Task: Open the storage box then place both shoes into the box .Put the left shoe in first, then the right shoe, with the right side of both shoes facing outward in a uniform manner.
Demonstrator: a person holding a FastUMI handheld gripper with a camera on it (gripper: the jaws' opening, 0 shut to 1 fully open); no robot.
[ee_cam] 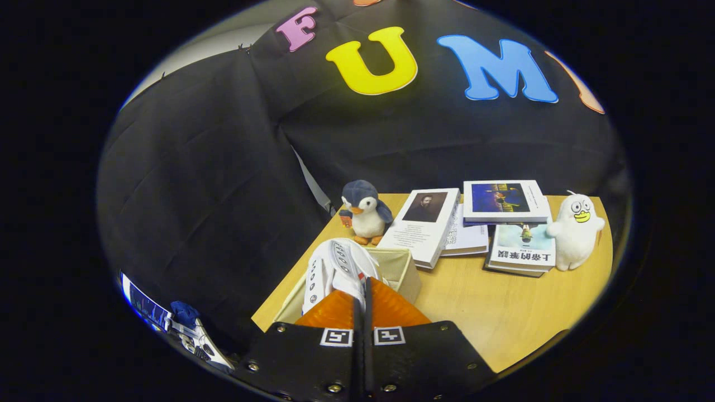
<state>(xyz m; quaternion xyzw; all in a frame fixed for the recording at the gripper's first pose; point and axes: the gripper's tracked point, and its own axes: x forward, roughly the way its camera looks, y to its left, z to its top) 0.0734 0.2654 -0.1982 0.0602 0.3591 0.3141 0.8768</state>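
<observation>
A white shoe (pixel 335 268) with rows of eyelets stands on end over the open beige storage box (pixel 406 274), at the near left corner of the wooden table (pixel 503 312). My gripper (pixel 362 293) is right behind the shoe, and its fingers pinch the shoe's near edge with almost no gap between them. The shoe's lower part is hidden behind the fingers, so how deep it sits in the box cannot be told. The box's inner wall shows to the right of the shoe.
Just beyond the box stands a penguin plush (pixel 365 212). Several books (pixel 427 223) lie in a loose pile across the back of the table, with a white duck plush (pixel 575 230) at their right end. The table's left edge runs beside the box.
</observation>
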